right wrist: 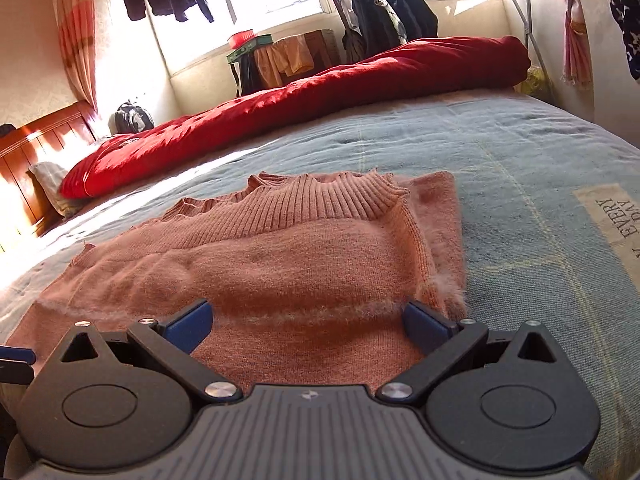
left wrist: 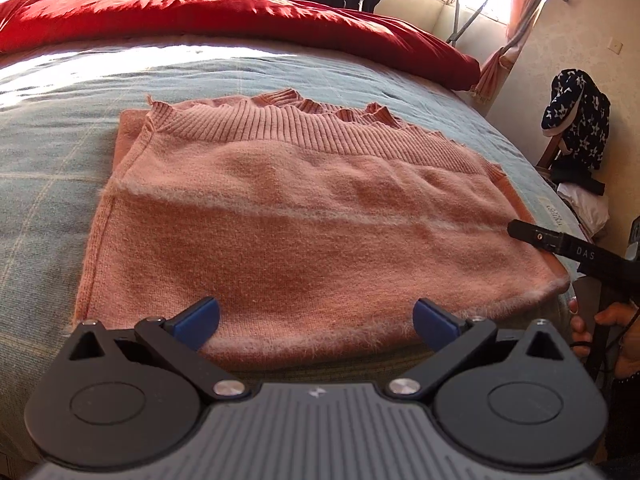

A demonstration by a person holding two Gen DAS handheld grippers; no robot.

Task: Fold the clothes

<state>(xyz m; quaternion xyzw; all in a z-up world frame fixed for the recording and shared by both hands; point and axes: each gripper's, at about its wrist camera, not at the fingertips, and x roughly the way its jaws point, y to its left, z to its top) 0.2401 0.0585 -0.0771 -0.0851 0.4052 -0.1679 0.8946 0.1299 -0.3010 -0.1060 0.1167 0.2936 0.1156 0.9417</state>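
Both tongs (left wrist: pixel 316 322) (right wrist: pixel 306 324) spread wide, folded pink sweater (left wrist: pixel 304 220) on bed (left wrist: pixel 48 184)

On the bed (right wrist: pixel 520 152) lies 1 folded pink sweater (right wrist: pixel 280 264) and 1 rolled red quilt (right wrist: pixel 320 96). There are 2 tools, the left tool (left wrist: pixel 316 322) and the right tool (right wrist: pixel 306 320), each with 2 blue fingertips (left wrist: pixel 200 318). 1 backpack (right wrist: pixel 134 118) sits by the wall, and 1 clothes rack (right wrist: pixel 520 8) stands at the window.

Pink sweater (left wrist: pixel 304 216), red duvet (left wrist: pixel 240 20), blue-grey bedspread (left wrist: pixel 48 184)
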